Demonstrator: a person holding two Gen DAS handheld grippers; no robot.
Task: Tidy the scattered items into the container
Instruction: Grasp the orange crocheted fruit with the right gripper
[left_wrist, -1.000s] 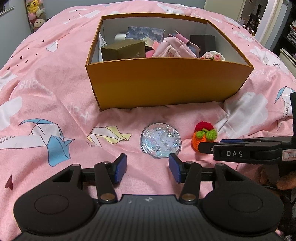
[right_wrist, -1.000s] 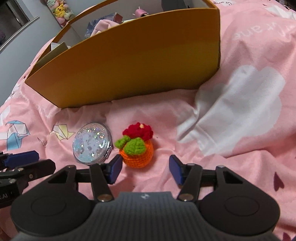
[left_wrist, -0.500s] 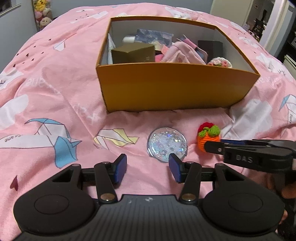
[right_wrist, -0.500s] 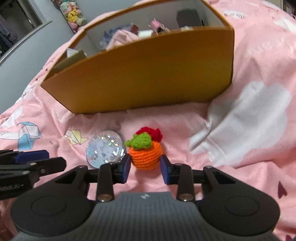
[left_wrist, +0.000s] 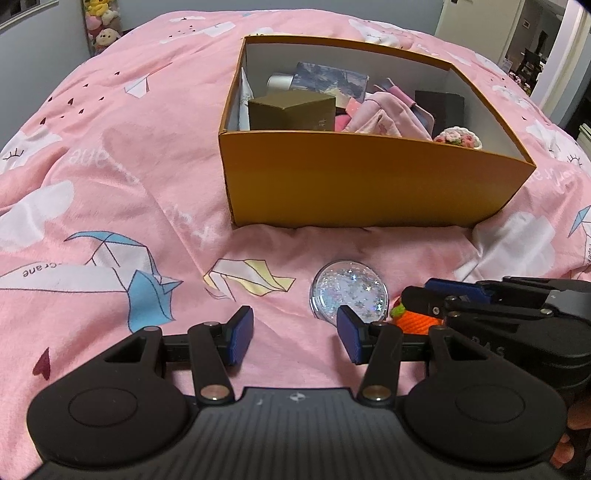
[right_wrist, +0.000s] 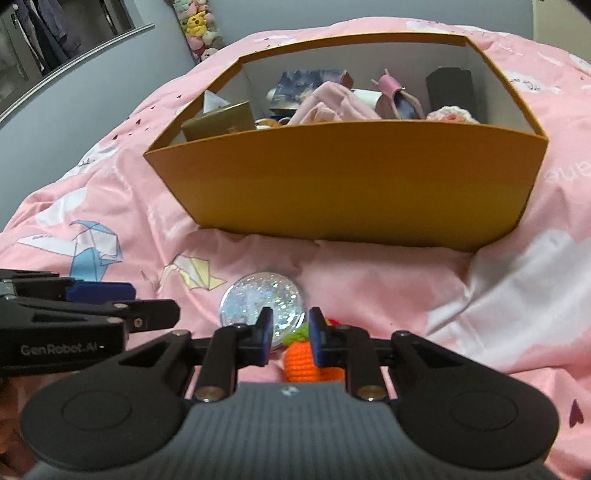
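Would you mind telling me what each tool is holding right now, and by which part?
The right tool grips the crocheted orange toy by its upper part, near the green leaves. The left tool is open, holding nothing.

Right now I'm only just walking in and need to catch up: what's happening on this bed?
A person with a gripper in each hand is tidying loose things into the orange box on the pink bedspread. The right gripper is shut on the crocheted orange toy, in front of the box. The left gripper is open and holds nothing, near the glittery round compact lying on the bedspread. The box already holds several items.
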